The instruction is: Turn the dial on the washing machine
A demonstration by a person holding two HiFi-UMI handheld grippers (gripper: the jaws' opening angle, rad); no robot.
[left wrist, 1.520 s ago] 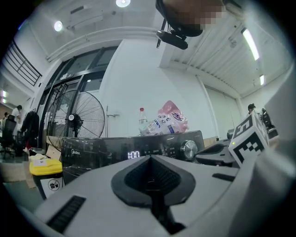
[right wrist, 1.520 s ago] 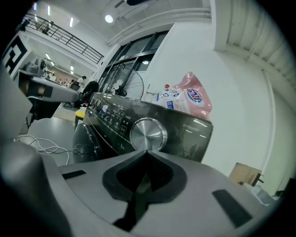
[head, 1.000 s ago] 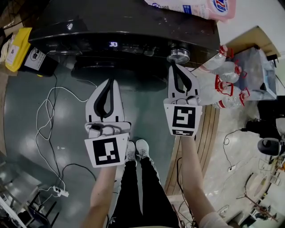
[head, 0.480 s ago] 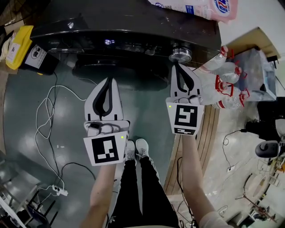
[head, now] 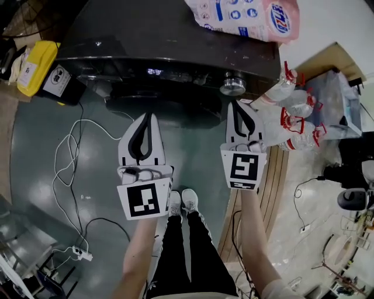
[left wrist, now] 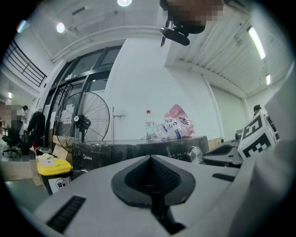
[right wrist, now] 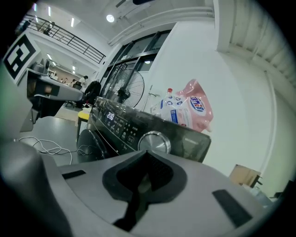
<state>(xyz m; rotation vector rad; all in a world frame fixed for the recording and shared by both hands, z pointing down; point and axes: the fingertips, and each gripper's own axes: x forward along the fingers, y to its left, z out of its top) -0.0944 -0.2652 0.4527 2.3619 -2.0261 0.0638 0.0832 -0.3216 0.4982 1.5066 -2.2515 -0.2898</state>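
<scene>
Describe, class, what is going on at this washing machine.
A person stands facing a black washing machine, a gripper in each hand. The right gripper, jaws shut and empty, points at the silver dial without touching it. The left gripper, also shut and empty, hangs off to the side.

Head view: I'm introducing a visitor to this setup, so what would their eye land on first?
Two white grippers with black square markers fill the middle. The left gripper and right gripper are both shut and empty, and they point at the dark washing machine. The right one's tip appears to sit just short of the shiny silver dial. A pink detergent bag lies on the machine's top.
</scene>
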